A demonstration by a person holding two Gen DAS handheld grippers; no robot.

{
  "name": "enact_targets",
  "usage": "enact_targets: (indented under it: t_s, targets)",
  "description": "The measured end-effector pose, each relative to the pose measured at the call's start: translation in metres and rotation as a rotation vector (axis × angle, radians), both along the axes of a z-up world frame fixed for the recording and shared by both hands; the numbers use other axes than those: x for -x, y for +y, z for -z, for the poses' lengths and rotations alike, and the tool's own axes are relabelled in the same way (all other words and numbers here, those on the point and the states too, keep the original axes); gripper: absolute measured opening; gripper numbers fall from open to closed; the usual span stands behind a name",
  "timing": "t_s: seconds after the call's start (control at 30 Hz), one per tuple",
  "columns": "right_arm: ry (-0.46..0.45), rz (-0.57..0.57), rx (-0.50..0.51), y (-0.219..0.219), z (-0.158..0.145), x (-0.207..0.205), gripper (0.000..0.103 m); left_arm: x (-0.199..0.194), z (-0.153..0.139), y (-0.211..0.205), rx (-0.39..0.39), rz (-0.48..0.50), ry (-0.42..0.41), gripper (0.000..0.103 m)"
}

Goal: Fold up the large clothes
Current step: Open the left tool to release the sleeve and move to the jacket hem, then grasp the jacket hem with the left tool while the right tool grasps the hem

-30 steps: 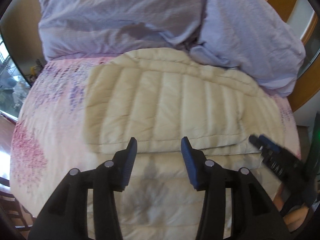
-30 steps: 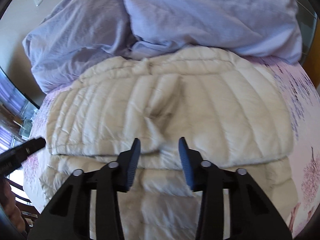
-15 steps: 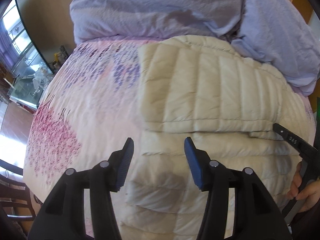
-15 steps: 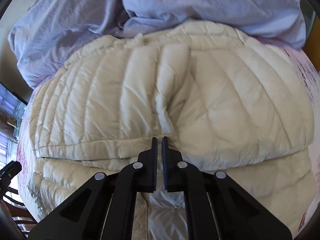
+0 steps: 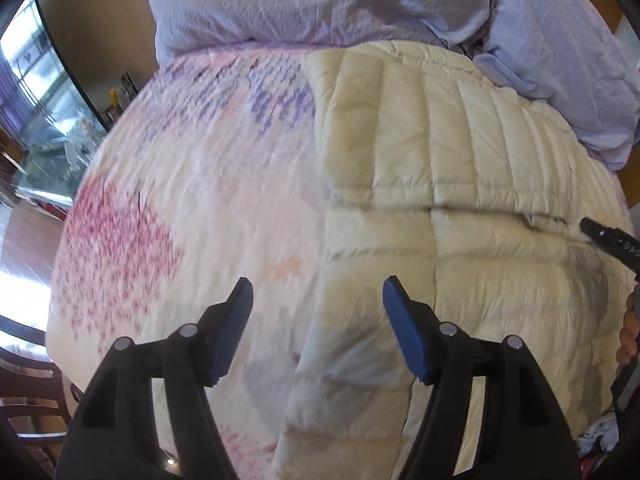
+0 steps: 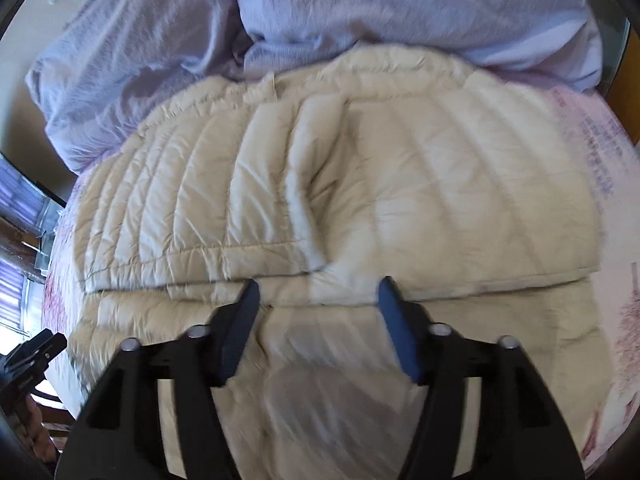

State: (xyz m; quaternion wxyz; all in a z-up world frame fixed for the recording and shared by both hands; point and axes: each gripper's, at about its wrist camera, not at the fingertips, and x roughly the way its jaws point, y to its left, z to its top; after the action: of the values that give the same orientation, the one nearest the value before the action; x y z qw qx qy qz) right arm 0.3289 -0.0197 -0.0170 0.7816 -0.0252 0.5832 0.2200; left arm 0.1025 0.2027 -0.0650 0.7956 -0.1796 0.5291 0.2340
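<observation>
You're opening both grippers, left gripper [image 5: 316, 294] & right gripper [image 6: 318, 292], nothing pinched, over the folded cream jacket [image 6: 360, 184].

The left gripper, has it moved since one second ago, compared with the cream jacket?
Yes. The left gripper has shifted toward the cream jacket's left edge; it now hangs over that edge, jaws opening, nothing between them.

Left of the cream quilted jacket [image 5: 440, 168], bare floral bedspread [image 5: 192, 184] is lying open, offering clear passage. Beyond the jacket, a heaped lilac duvet [image 6: 360, 8] is pressing against its far edge and blocking access there. The right hand-held gripper [image 5: 612, 240] is intruding over the jacket's right side.
</observation>
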Motion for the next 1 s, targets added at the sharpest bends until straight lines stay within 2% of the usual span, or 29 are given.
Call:
enact_targets:
  t_s: [0.3, 0.5, 0.6, 0.77, 0.93, 1.0]
  targets:
    - [0.044, -0.001, 0.055, -0.107, -0.014, 0.025, 0.065, 0.061, 0.022, -0.005, 0.145, 0.020, 0.004, 0.073]
    - [0.120, 0.070, 0.112, -0.193, -0.010, 0.047, 0.065, 0.087, 0.038, -0.016, 0.239, 0.015, 0.004, 0.073]
    - [0.163, 0.129, 0.100, -0.226, -0.002, 0.056, 0.065, 0.095, 0.045, -0.022, 0.272, 0.012, 0.009, 0.073]
    - [0.234, 0.159, 0.041, -0.251, 0.010, 0.067, 0.065, 0.099, 0.050, -0.030, 0.285, 0.017, 0.018, 0.073]
    - [0.270, 0.113, -0.003, -0.250, 0.014, 0.078, 0.064, 0.095, 0.050, -0.037, 0.281, 0.030, 0.025, 0.071]
    - [0.282, 0.097, -0.025, -0.250, 0.015, 0.081, 0.061, 0.095, 0.050, -0.041, 0.282, 0.031, 0.024, 0.068]
